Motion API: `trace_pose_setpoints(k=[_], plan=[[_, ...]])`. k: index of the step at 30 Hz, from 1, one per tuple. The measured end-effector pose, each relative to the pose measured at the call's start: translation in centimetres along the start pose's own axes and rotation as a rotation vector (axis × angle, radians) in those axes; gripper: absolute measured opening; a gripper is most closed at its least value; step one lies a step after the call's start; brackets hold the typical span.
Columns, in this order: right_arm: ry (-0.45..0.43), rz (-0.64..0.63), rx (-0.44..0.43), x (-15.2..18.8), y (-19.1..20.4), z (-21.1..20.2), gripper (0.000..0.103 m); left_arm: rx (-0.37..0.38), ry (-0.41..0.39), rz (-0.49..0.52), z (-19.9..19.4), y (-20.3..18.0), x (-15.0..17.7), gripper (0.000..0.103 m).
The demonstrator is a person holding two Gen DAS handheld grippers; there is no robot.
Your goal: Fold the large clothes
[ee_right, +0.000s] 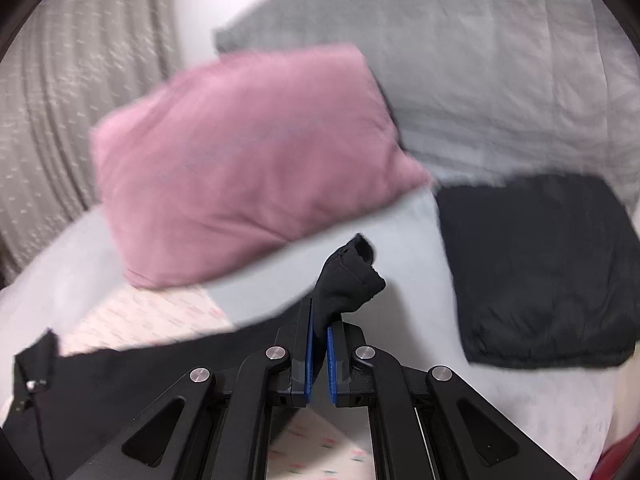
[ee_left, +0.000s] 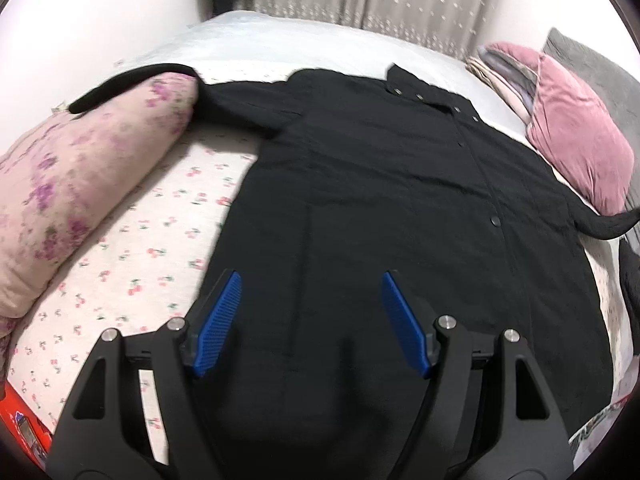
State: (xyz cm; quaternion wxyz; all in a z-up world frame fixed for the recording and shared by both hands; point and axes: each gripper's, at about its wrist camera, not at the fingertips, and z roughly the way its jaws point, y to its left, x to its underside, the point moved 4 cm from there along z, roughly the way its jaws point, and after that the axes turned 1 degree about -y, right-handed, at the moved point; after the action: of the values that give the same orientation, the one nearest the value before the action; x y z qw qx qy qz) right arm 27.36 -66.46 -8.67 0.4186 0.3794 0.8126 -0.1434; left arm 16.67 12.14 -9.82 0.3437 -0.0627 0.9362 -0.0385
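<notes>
1. While the black coat [ee_left: 380, 184] lies spread flat on the bed [ee_left: 132, 248], the left gripper [ee_left: 310, 284] hovers above it, jaws apart and empty.
2. Right gripper [ee_right: 319, 320] is clamped on the coat's sleeve cuff [ee_right: 352, 276], lifted near the pink pillow [ee_right: 240, 160].

Black buttoned coat [ee_left: 380, 184] flat on bed

- Left claw [ee_left: 310, 280], low in the frame: matte black linkage arms with triangular cut-outs, and blue ribbed pads [ee_left: 218, 324] on the inner faces.
- Round silver pivot screws [ee_left: 176, 323] cap each joint.
- Right claw [ee_right: 319, 320], bottom centre: same black arms, blue pads, and four silver screws [ee_right: 275, 352] in a row.
</notes>
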Motion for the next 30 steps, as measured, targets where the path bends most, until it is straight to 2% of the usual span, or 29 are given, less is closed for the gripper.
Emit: trace_pose_setpoints(k=[2, 5, 8, 11, 12, 15, 18, 21, 23, 26, 28, 30], plan=[[-0.091, -0.044, -0.075, -1.5, 3.5, -3.4, 0.005, -0.010, -0.012, -0.022, -0.4, 1.2, -0.4, 0.073], [-0.238, -0.150, -0.250, -2.2, 11.5, -9.9, 0.005, -0.017, -0.026, -0.057, -0.8, 2.7, -1.1, 0.073], [-0.328, -0.300, -0.456, 0.5, 21.1, -16.1, 0.005, -0.021, -0.046, -0.076, -1.5, 3.7, -1.5, 0.073], [-0.322, -0.495, -0.613, 6.8, 30.9, -19.9, 0.006, -0.033, -0.050, -0.082, -1.7, 4.7, -1.5, 0.073], [-0.291, -0.577, -0.658, 10.2, 34.4, -20.4, 0.006, -0.037, -0.047, -0.084, -1.7, 5.0, -1.4, 0.073], [-0.167, -0.814, -0.698, 20.2, 41.6, -19.5, 0.006, -0.060, -0.036, -0.087, -1.6, 6.2, -0.9, 0.073], [-0.007, -0.970, -0.665, 28.5, 44.8, -16.3, 0.007, -0.088, -0.041, -0.075, -2.1, 7.5, -0.6, 0.073], [0.157, -0.998, -0.650, 32.9, 44.9, -13.4, 0.008, -0.106, -0.054, -0.073, -2.4, 8.6, -0.7, 0.073], [0.211, -0.978, -0.667, 33.5, 44.5, -12.7, 0.019, -0.109, -0.060, -0.081, -2.3, 9.1, -0.9, 0.073], [0.298, -0.983, -0.743, 33.7, 44.6, -13.2, 0.024, -0.094, -0.057, -0.098, -1.9, 9.2, -1.0, 0.073], [0.311, -0.965, -0.827, 33.0, 44.3, -14.7, 0.026, -0.076, -0.056, -0.107, -1.7, 9.1, -1.0, 0.073], [0.300, -0.874, -0.893, 31.6, 43.8, -15.8, 0.032, -0.078, -0.054, -0.112, -1.6, 9.2, -1.1, 0.073]])
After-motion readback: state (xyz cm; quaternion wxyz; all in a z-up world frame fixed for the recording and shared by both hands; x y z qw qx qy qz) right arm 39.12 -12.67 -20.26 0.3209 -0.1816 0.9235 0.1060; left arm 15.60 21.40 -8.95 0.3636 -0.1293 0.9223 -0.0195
